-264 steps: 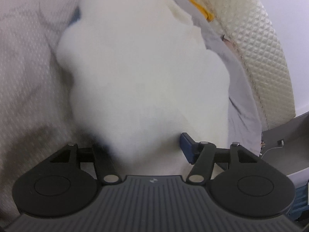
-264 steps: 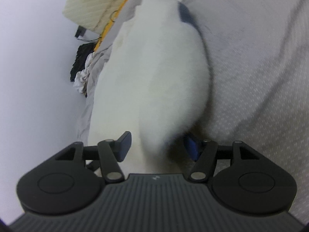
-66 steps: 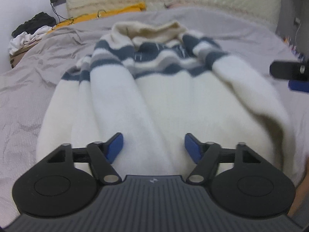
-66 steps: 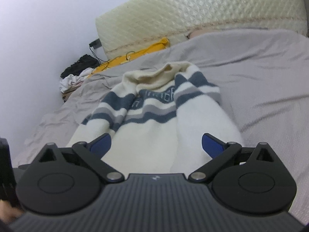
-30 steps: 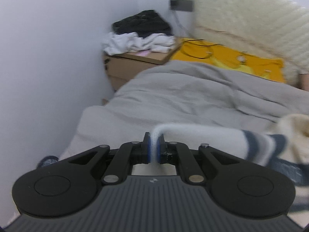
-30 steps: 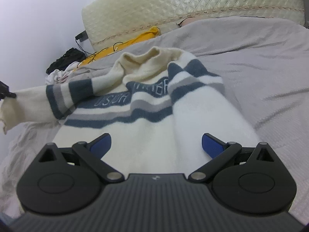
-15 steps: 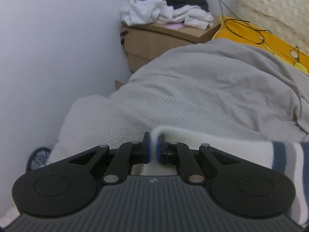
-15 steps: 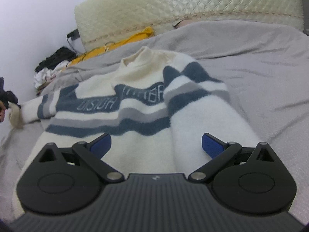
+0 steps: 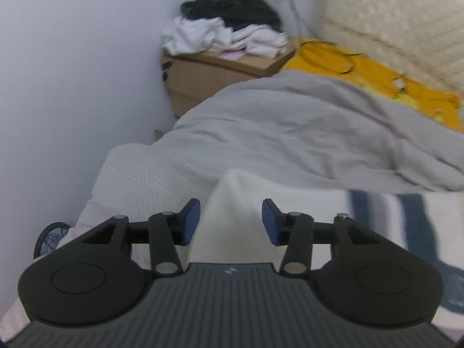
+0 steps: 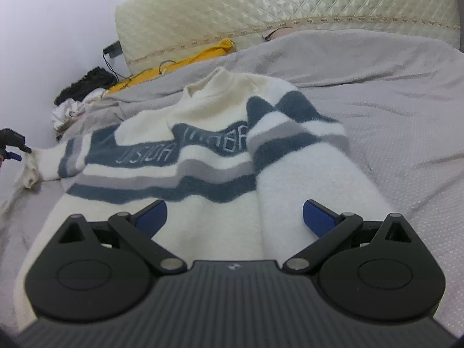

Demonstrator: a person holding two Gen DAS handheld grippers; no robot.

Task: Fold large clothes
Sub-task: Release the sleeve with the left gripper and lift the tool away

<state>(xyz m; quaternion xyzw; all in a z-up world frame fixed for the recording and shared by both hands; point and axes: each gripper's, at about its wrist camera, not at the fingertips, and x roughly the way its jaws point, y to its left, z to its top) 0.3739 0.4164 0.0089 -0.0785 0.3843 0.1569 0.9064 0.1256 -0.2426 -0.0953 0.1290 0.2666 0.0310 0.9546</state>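
A cream sweater [image 10: 203, 156] with navy and grey stripes lies chest up on the grey bed [image 10: 391, 101]. Its left sleeve [image 10: 49, 159] stretches out to the left; its right sleeve [image 10: 304, 162] is folded down over the body. My left gripper [image 9: 230, 220] is open, with the cream cuff of the left sleeve [image 9: 235, 200] lying loose between its jaws. It also shows at the far left of the right wrist view [image 10: 13, 146]. My right gripper [image 10: 235, 214] is open and empty above the sweater's lower part.
A cardboard box [image 9: 208, 78] piled with white and black clothes stands by the white wall at the bed's left. A yellow cloth [image 9: 377, 81] with cables lies at the bed's head under a quilted cream headboard [image 10: 275, 3]. A round object [image 9: 50, 239] lies on the floor.
My left gripper, shut on the sleeve cuff half a second ago, has opened and let it go. The sleeve now lies stretched out on the bed. The right gripper has barely moved.
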